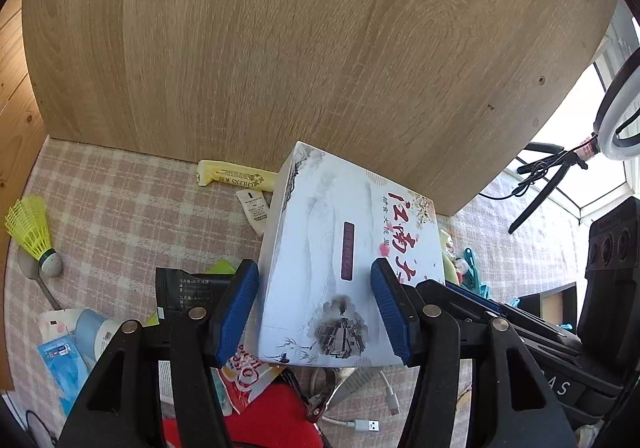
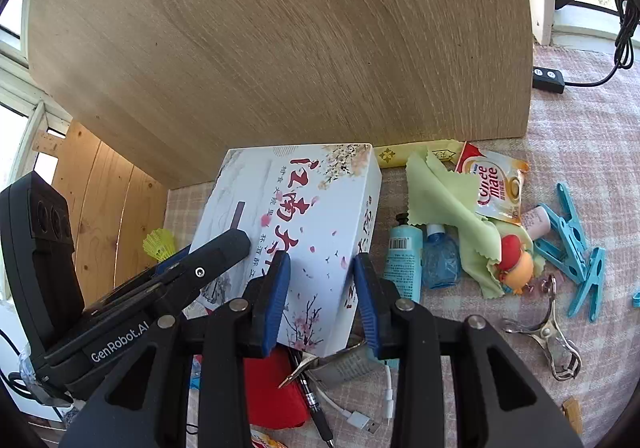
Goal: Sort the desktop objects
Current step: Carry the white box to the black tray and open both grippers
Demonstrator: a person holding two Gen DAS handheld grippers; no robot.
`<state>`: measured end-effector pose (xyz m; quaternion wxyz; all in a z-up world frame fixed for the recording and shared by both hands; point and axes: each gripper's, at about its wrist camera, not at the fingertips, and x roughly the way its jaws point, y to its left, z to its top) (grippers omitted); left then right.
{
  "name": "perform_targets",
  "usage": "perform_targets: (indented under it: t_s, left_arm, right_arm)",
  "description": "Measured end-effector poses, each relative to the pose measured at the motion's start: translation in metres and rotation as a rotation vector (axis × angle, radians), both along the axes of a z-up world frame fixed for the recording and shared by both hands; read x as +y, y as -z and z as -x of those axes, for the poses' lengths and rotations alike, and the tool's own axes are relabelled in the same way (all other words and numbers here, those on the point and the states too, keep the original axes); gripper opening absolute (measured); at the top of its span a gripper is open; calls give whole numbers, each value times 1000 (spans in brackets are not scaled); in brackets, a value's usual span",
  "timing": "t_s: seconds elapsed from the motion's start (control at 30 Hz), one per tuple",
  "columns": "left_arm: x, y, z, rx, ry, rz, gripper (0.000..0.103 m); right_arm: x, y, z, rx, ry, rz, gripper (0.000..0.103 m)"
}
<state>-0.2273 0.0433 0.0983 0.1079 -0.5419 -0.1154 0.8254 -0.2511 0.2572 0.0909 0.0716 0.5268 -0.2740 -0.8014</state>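
A white printed box [image 1: 340, 260] with red Chinese lettering is held tilted above the checked tablecloth, in front of a wooden board. My left gripper [image 1: 316, 312] is shut on the box's near end, blue pads on both sides. My right gripper [image 2: 322, 300] is shut on the box [image 2: 304, 224] at its right corner. The left gripper's black body [image 2: 168, 288] shows at the left of the right wrist view.
Under the box lie a red case [image 2: 272, 392], a white USB cable [image 2: 360, 416], a pen and snack packets. Left: a yellow shuttlecock [image 1: 32, 232], a spoon, blue packets. Right: a green cloth [image 2: 452, 207], blue bottles [image 2: 440, 256], blue pegs [image 2: 572, 244], a metal clip [image 2: 548, 336]. The wooden board [image 1: 300, 47] stands behind.
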Motion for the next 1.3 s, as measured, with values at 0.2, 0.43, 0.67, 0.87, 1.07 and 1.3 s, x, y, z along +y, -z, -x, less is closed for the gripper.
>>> perform_targets:
  t_s: [0.2,0.43,0.67,0.87,1.07,1.3]
  left_arm:
    - [24,-32,-21,74,31,-7,55]
    - [85,-51,-53,114,129,-37,55]
    - [188,-60,-75,120,276,-78,56]
    - [284,-61,-97,114,431,-102,55]
    - [373,-56,-122,76,572,-146,55]
    - [447,-58,-146,44,678,-171,55]
  right_arm:
    - [8,-32,-29,85,4,-42,33]
    - [48,-48,-72,122,90,-78,33]
    - [128,-65,-145,146,247,-129,33]
    - [203,-70,-205,143,400,-154,33]
    - [272,-70,-257,107,526,-206,33]
    - [330,-74,-305,61,630,-281,33]
